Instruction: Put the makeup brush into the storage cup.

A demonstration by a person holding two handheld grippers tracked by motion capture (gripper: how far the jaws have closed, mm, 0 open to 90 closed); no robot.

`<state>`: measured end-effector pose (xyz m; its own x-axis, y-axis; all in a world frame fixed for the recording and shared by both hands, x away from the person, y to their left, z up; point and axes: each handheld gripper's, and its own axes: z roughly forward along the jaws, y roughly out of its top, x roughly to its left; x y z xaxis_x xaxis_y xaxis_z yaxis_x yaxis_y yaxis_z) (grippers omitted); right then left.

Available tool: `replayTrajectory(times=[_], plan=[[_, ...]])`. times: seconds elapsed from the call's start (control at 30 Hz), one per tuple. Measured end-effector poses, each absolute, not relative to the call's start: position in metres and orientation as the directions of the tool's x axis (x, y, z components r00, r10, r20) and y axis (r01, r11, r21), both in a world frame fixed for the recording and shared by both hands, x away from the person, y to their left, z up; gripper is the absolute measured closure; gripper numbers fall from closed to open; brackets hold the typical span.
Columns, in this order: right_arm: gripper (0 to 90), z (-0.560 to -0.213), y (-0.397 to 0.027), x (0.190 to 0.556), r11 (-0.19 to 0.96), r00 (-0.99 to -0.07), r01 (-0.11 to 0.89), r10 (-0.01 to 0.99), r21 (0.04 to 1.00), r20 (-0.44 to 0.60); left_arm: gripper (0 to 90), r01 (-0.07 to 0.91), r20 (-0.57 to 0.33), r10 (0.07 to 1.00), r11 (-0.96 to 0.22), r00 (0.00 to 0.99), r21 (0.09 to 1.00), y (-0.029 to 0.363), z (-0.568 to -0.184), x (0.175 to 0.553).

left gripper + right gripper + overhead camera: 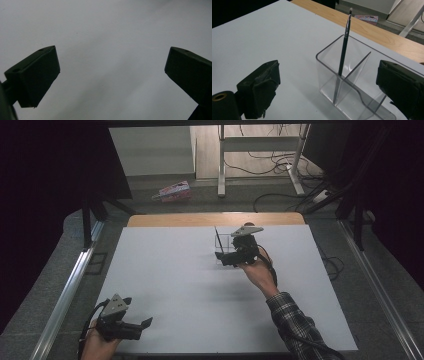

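One thin dark brush (pixel 344 47) leans in the far compartment of the clear plastic two-part holder (pixel 329 82), at one o'clock on my white table (pixel 175 270). My right gripper (pixel 329 85) gapes wide, holding nothing. Left gripper (pixel 110 75) hangs wide too, at seven o'clock.

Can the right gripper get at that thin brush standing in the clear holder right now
Probably yes. The right gripper is open and sits right at the clear holder. The brush leans up out of a compartment, its upper part above the rim with nothing around it, though the holder's wall stands between the jaws and the lower handle.
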<state>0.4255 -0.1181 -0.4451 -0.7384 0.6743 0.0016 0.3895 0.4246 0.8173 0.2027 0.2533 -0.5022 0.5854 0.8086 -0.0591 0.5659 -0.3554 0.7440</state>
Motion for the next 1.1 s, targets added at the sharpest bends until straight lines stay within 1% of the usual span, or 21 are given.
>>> replayTrajectory(times=[0.7, 1.1], plan=[[4.1, -0.447, -0.130, 0.402, 0.445, -0.753, 0.385, 0.658, 0.809, -0.003, 0.3, 0.567, -0.056, 0.810, -0.357, 0.584, 0.742, 0.253, -0.502, 0.203], [4.2, -0.451, -0.137, 0.392, 0.452, -0.746, 0.409, 0.666, 0.793, 0.005, 0.3, 0.567, -0.054, 0.809, -0.361, 0.585, 0.740, 0.253, -0.502, 0.202]])
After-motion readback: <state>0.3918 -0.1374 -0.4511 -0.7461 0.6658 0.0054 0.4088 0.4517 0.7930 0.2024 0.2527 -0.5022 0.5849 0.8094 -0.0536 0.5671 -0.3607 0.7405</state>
